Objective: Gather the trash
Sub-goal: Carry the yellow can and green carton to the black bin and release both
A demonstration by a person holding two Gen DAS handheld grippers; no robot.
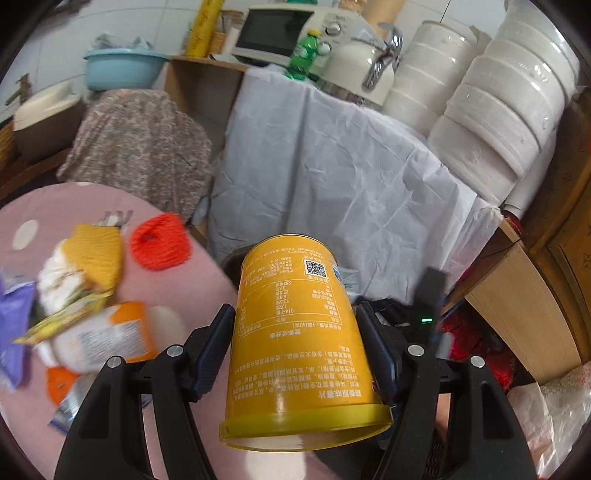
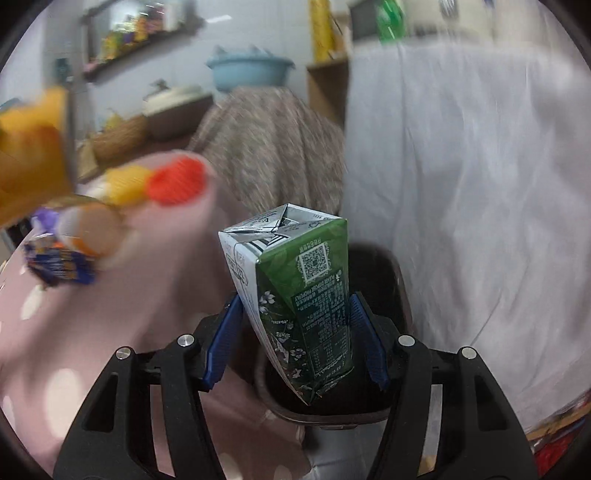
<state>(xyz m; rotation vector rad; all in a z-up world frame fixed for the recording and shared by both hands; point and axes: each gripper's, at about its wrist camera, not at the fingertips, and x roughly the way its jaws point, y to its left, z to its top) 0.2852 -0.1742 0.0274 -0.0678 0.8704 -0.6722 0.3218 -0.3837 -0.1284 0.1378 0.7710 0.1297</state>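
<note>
Behind both grippers, and to their right, hangs a large white cloth (image 1: 332,177) that covers a piece of furniture. On its top, far ahead of the left gripper, stand a microwave (image 1: 273,31) and a green bottle (image 1: 304,55). To the left of both grippers lies a round table with a pink dotted cover (image 1: 192,280). Below the right gripper, a little ahead of it, sits a dark bin (image 2: 376,280); its rim passes under the fingers.

The left gripper (image 1: 295,345) pinches a yellow can (image 1: 295,332) between its two pads, which press on the left and right sides of the can. The can is tilted, its wide rim near the camera and its far end pointing forward and up.

The right gripper (image 2: 295,343) pinches a green carton (image 2: 303,299) between its blue pads (image 2: 225,343). The carton is dented, and its folded end points up and away from the camera, just over the bin.

On the table, to the left of the left gripper, rest smaller pieces: a red knitted piece (image 1: 160,242), a yellow knitted piece (image 1: 98,254), an orange and white packet (image 1: 107,336) and a purple wrapper (image 1: 14,321). They are blurred.
</note>
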